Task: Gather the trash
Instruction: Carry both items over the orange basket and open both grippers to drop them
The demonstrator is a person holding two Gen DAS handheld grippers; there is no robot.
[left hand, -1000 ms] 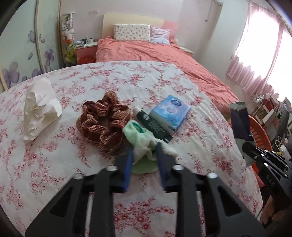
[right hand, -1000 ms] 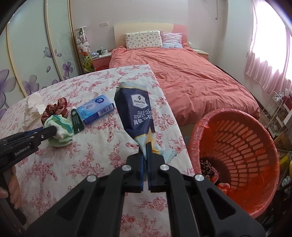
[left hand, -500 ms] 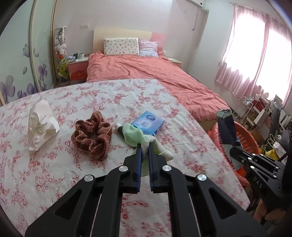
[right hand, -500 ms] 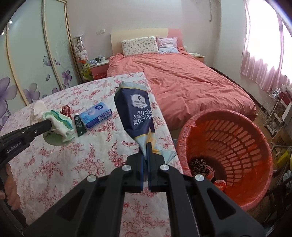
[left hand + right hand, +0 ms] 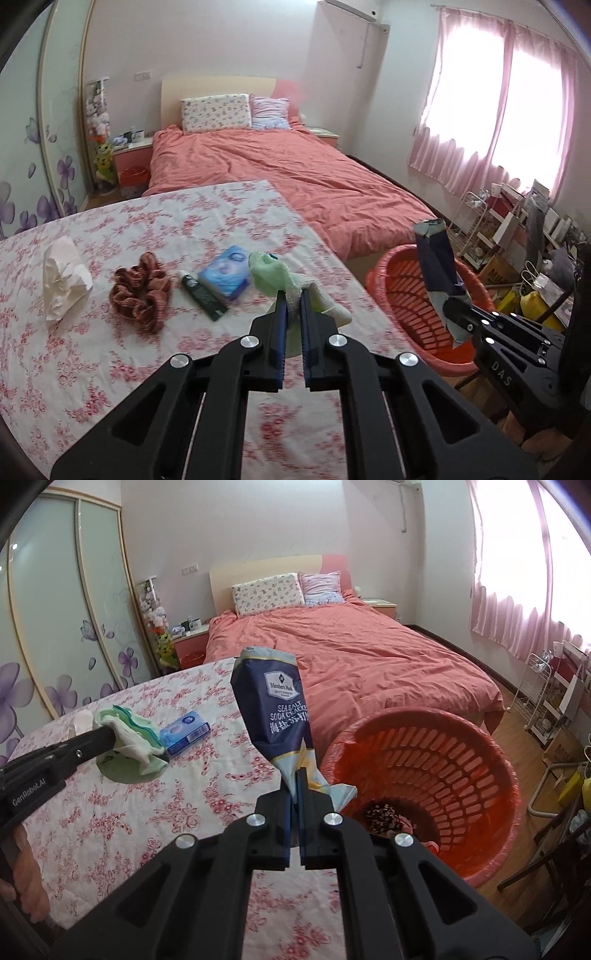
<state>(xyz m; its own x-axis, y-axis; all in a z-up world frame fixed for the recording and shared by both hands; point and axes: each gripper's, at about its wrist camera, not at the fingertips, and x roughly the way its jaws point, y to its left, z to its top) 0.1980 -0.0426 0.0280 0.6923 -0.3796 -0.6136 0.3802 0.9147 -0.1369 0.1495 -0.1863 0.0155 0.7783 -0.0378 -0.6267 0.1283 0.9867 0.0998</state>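
Note:
My left gripper (image 5: 291, 299) is shut on a crumpled green and white wrapper (image 5: 275, 275) and holds it above the floral table (image 5: 110, 362); it also shows in the right wrist view (image 5: 129, 734). My right gripper (image 5: 295, 779) is shut on a dark blue cracker bag (image 5: 277, 709), held upright at the table's right edge, beside the red basket (image 5: 443, 768). In the left wrist view the bag (image 5: 436, 258) hangs over the basket (image 5: 399, 288). Some trash lies at the basket's bottom.
On the table lie a crumpled white tissue (image 5: 62, 277), a brown scrunchie (image 5: 140, 291), a dark green tube (image 5: 203, 295) and a blue tissue pack (image 5: 229, 273). A pink bed (image 5: 277, 173) stands behind. Shelves and clutter stand at the right (image 5: 517, 229).
My left gripper shut on the green wrapper, lifted it off the table and carried it right toward the basket. My right gripper kept hold of the cracker bag and moved nearer the basket.

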